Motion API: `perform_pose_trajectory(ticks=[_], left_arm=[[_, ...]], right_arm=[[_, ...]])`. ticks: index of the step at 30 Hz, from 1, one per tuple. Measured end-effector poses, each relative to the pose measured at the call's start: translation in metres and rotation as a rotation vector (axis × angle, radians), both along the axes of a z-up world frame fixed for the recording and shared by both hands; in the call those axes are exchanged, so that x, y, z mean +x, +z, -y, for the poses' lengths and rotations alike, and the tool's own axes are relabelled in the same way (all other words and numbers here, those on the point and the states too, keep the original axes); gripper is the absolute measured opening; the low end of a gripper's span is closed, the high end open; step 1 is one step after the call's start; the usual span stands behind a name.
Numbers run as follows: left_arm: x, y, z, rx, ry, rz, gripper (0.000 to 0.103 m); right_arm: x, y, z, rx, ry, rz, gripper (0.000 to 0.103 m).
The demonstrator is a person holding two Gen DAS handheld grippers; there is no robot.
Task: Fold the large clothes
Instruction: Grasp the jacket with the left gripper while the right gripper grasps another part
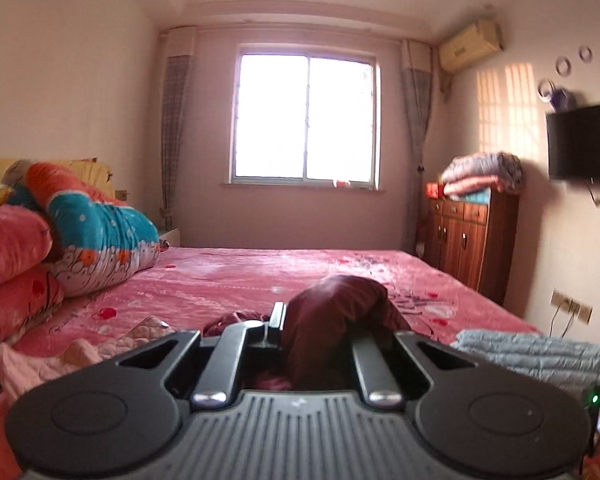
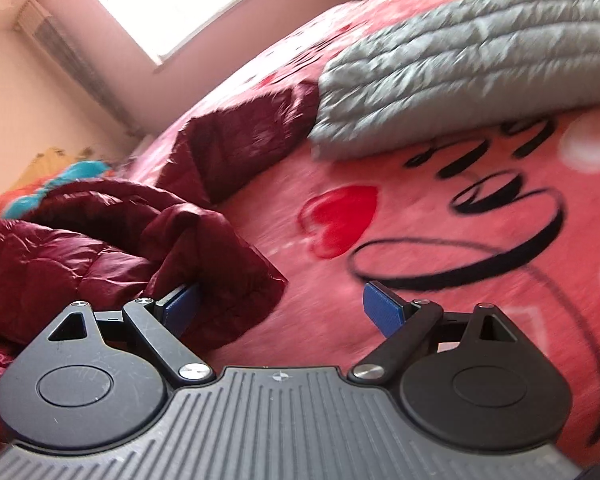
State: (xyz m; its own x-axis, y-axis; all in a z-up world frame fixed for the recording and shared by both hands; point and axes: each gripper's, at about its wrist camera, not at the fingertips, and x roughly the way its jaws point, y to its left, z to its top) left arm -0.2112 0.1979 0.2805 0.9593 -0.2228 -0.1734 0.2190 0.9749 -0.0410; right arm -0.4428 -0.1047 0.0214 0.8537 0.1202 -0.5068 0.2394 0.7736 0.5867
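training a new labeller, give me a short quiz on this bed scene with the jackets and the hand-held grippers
1. True or false: the left hand-held gripper is shut on the maroon jacket.
2. Which is open, left or right hand-held gripper?
3. The grey quilted jacket lies on: A) the pink bedspread B) the wooden cabinet C) the floor

Key: 1 true; 2 right; 3 A

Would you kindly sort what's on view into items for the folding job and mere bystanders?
Job: maroon jacket, left gripper shut on it, right gripper open, bed.
Bystanders: grey jacket, pillows, cabinet, TV.
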Motion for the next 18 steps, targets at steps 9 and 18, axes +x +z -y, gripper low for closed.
perform_pose_trajectory(ticks=[9,18], left_arm=[[0.006,-0.036,-0.037,-0.088,0.054,-0.082,0.008],[0.009,-0.076,-0.044,-0.060,0.041,-0.189,0.008]], right_arm=[[0.009,0.003,-0.034,0.024,0.212,0.049,0.103],[0.028,-0.007,-0.070,-0.014,0.328,-0.029,0.094]])
